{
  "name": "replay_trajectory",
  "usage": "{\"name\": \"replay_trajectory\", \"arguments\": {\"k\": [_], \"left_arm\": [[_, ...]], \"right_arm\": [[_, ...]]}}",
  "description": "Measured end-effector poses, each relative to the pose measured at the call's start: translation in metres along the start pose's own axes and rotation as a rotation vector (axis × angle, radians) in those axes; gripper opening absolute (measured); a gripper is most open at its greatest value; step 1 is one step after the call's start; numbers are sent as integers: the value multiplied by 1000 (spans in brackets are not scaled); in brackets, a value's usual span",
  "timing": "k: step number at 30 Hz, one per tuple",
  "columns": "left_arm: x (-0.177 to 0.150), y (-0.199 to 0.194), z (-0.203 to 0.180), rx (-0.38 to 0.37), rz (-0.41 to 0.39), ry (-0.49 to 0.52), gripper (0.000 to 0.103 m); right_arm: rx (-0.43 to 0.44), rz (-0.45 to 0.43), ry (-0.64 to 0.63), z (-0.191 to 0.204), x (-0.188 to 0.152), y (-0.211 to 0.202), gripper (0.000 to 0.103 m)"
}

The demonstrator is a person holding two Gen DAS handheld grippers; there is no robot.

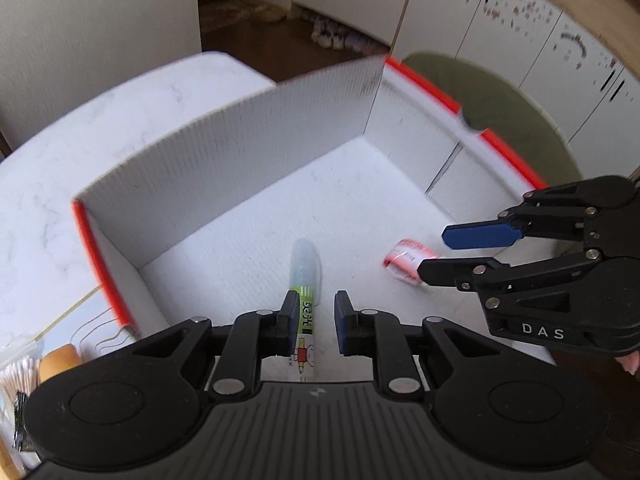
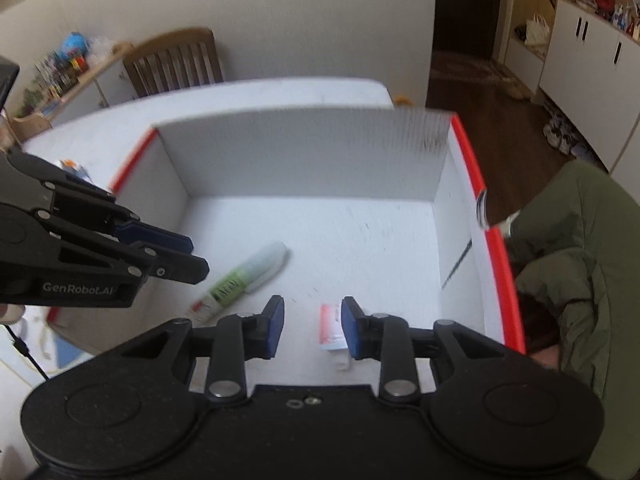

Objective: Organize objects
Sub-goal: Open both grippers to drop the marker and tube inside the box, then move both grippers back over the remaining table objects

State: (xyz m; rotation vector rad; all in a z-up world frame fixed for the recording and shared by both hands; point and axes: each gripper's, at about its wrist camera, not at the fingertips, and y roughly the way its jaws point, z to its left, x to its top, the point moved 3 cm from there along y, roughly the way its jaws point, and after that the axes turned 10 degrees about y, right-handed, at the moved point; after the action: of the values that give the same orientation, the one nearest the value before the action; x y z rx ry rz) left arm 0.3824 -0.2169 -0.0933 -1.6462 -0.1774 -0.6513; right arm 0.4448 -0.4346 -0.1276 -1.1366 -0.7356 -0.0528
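The left tongs [image 1: 314,300] point down into a white corrugated box [image 1: 240,152] with red edges. Their blue pads stand almost together, with only a narrow slit between them and nothing in it. Directly under the left pad lies a marker pen [image 1: 305,276], flat on the floor of the box. It has a green label with white characters, a small cartoon figure on its near white end, and a cloudy, half-transparent cap that points away from the tongs.

The right tongs [image 2: 312,308] hang over the same box, on the right of the left ones. Their pads are apart and grip nothing. Just below the tip of the right pad lies a small red and white packet [image 2: 330,326], also on the floor of the box. I cannot read its print, and I cannot tell whether the pad touches it. The pen and the packet lie apart from each other, the pen more to the left.

I see no other things in the box. Its far wall stands upright beyond both tongs.

The box stands on a white marbled desk [image 1: 60,184]. To the left of the left tongs, outside the box, is a bag of cotton swabs [image 1: 18,372]. To the right of the right tongs, beside the box, lies a green jacket [image 2: 580,260]. Further away are a wooden chair [image 2: 176,64] and white cupboards [image 1: 520,32].
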Motion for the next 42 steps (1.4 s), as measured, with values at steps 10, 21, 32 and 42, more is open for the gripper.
{"name": "replay_trajectory", "arguments": {"k": [10, 21, 32, 42], "left_arm": [[-25, -68, -3, 20, -150, -14, 17], [-100, -134, 16, 13, -249, -78, 28], [-188, -183, 55, 81, -280, -101, 67], [-256, -192, 93, 127, -284, -152, 85]], "right_arm": [[54, -115, -33, 37, 0, -47, 39], [84, -193, -72, 105, -19, -75, 79], [97, -180, -63, 176, -49, -64, 85], [91, -165, -42, 222, -63, -35, 86]]}}
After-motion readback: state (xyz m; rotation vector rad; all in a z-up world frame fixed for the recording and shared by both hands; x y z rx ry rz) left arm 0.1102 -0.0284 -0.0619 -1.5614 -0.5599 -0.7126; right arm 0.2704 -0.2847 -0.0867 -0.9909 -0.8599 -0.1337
